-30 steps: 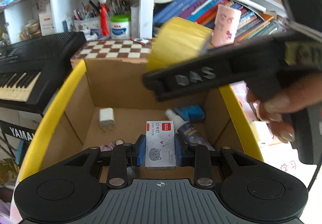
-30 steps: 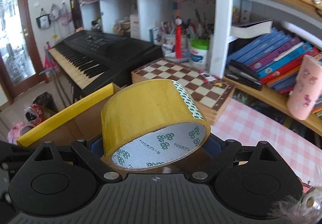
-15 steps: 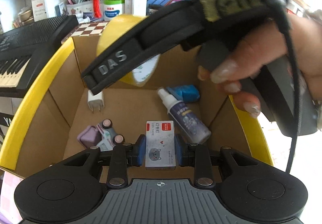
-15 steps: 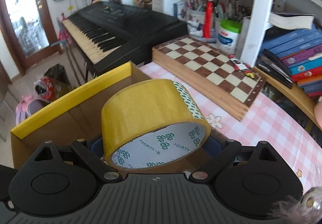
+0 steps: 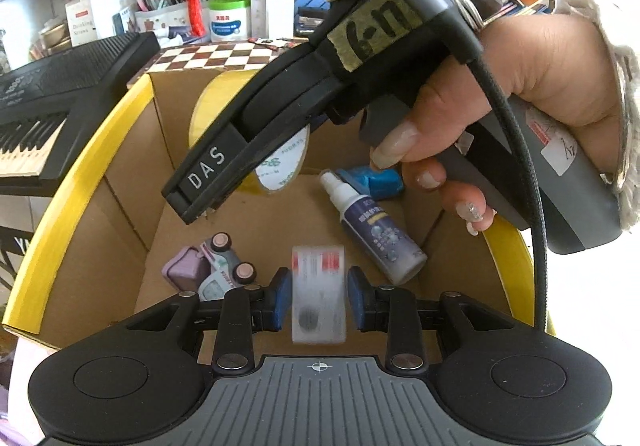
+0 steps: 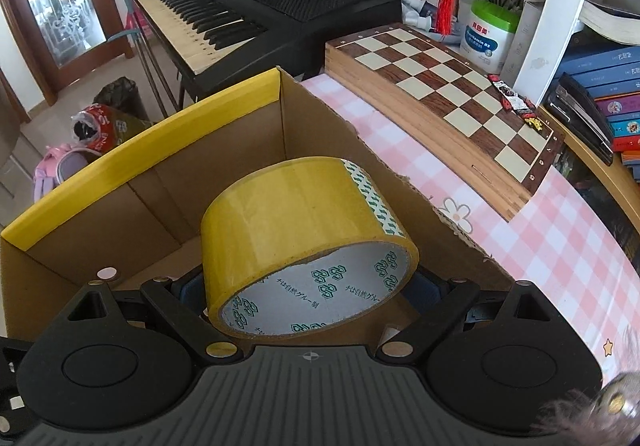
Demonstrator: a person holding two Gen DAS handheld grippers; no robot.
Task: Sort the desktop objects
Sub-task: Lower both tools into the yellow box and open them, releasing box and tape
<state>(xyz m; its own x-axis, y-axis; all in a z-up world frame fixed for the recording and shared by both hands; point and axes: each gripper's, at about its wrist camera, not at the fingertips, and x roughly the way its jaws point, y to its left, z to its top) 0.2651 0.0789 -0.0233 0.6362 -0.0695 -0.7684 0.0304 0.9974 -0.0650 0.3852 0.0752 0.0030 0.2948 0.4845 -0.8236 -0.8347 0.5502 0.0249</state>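
Note:
A cardboard box with yellow-taped rims (image 5: 80,181) lies open below both grippers. My left gripper (image 5: 319,298) hangs over its floor and its jaws are opening. The small white staple box (image 5: 319,286) sits blurred between the blue pads, a thin gap showing on each side. My right gripper (image 6: 308,284) is shut on a yellow tape roll (image 6: 288,221), held over the box's far corner. From the left wrist view that roll (image 5: 208,105) is half hidden behind the right gripper and the hand holding it.
On the box floor lie a spray bottle (image 5: 376,230), a blue item (image 5: 376,181), a toy car (image 5: 224,266) and a purple piece (image 5: 184,270). A chessboard (image 6: 440,85), a black keyboard (image 6: 260,5) and bookshelves flank the pink checked tablecloth (image 6: 520,238).
The right gripper has come down and inward over the box with the tape roll. The left pads have parted slightly and the staple box, sharp before, is now blurred between them.

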